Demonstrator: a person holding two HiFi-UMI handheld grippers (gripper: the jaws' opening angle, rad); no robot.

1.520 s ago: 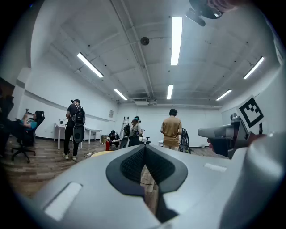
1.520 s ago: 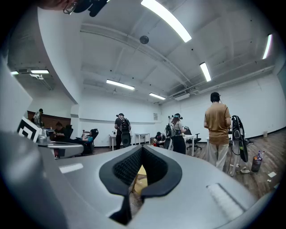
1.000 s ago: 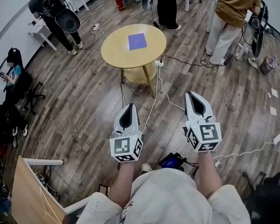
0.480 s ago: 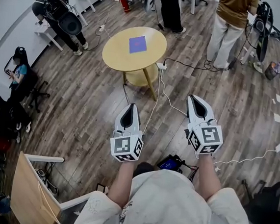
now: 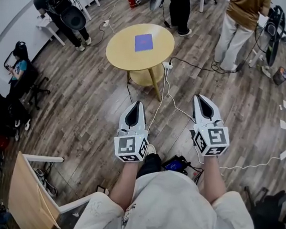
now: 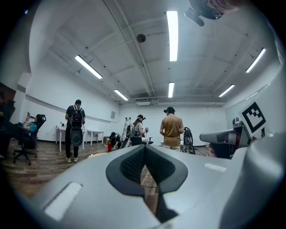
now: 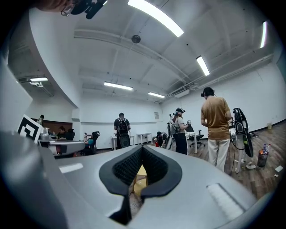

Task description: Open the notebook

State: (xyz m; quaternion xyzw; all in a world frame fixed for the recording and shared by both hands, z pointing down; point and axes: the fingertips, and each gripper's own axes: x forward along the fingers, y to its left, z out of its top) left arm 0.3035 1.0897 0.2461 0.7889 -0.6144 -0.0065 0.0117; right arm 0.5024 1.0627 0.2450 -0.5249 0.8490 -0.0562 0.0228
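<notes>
The notebook is a closed blue-purple square lying on a round wooden table, far ahead of both grippers. My left gripper and right gripper are held side by side over the wood floor, pointing level toward the table. Both are well short of it and touch nothing. In the left gripper view the left gripper has its tips together and holds nothing. The right gripper is likewise shut and empty, with the yellow table showing through the gap below its tips.
A white cable and power strip run across the floor from the table toward me. A person in a tan shirt stands back right, another with a backpack back left, one sits at left. A wooden board leans at bottom left.
Both grippers have moved forward together toward the table, which now sits slightly lower and nearer in the head view. Their jaws look the same.
</notes>
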